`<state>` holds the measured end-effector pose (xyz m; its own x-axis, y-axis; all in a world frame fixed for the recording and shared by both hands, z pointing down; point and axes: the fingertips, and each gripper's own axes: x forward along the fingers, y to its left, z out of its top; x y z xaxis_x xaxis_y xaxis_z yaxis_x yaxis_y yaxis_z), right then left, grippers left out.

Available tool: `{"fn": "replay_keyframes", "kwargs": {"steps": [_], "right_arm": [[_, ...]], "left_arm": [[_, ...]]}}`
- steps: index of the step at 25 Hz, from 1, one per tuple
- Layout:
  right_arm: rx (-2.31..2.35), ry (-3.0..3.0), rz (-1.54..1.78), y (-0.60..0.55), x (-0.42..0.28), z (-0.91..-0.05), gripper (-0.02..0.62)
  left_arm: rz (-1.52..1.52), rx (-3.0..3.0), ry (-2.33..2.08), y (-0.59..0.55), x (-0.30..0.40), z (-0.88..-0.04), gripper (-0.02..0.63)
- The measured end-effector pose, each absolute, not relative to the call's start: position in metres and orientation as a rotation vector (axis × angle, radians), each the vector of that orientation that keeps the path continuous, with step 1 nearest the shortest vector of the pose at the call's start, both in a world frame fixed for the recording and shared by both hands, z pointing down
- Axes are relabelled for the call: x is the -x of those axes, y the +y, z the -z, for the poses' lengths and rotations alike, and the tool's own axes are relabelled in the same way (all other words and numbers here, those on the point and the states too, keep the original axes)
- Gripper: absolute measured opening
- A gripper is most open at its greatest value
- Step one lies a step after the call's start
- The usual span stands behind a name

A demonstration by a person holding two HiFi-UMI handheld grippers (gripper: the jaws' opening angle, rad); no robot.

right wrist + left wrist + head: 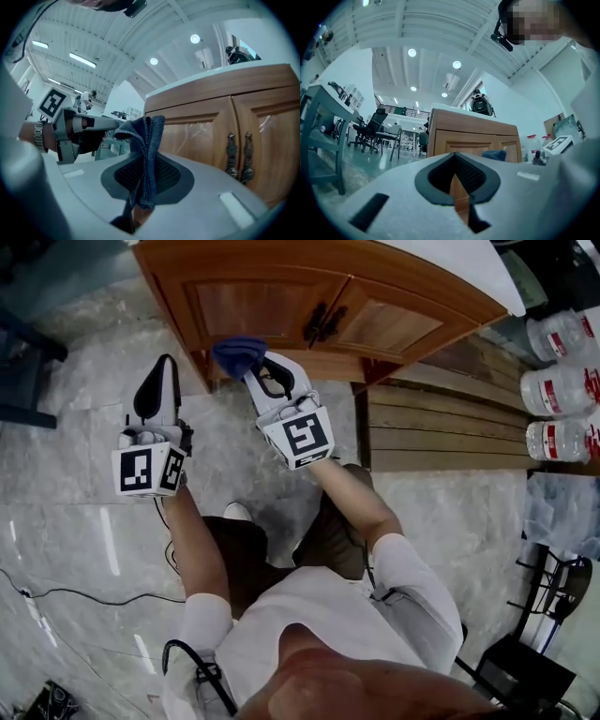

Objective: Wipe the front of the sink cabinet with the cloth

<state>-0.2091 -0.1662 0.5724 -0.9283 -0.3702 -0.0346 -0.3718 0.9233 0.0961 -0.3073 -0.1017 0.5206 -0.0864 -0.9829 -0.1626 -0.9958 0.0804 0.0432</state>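
The wooden sink cabinet [281, 306] stands at the top of the head view, with two doors and dark handles [319, 324]. My right gripper [255, 367] is shut on a folded blue cloth [239, 354], which is at the lower edge of the left door. In the right gripper view the cloth [146, 154] stands up between the jaws in front of the cabinet [211, 131]. My left gripper [159, 371] hangs to the left, away from the cabinet, shut with nothing in it. In its own view the cabinet [473, 136] and the cloth [493, 154] lie ahead.
Large water bottles [562, 381] lie at the right beside wooden planks [441, 427] on the marble floor. A cable [75, 594] runs over the floor at the lower left. A dark frame [534, 662] stands at the lower right and dark furniture [28, 362] at the left.
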Motion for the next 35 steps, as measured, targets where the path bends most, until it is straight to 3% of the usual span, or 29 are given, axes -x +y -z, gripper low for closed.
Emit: {"fn": "replay_keyframes", "kwargs": {"steps": [8, 17, 35], "right_arm": [[0.481, 3.130, -0.013, -0.158, 0.296, -0.614, 0.071], [0.555, 3.148, 0.019, -0.186, 0.347, -0.628, 0.071], [0.743, 3.105, 0.016, -0.223, 0.301, -0.632, 0.071]], "left_arm": [[-0.258, 2.013, 2.286, -0.092, 0.320, -0.516, 0.005], [-0.293, 2.038, 2.264, -0.094, 0.315, -0.513, 0.005], [-0.266, 2.085, 2.242, -0.101, 0.308, -0.519, 0.005]]}}
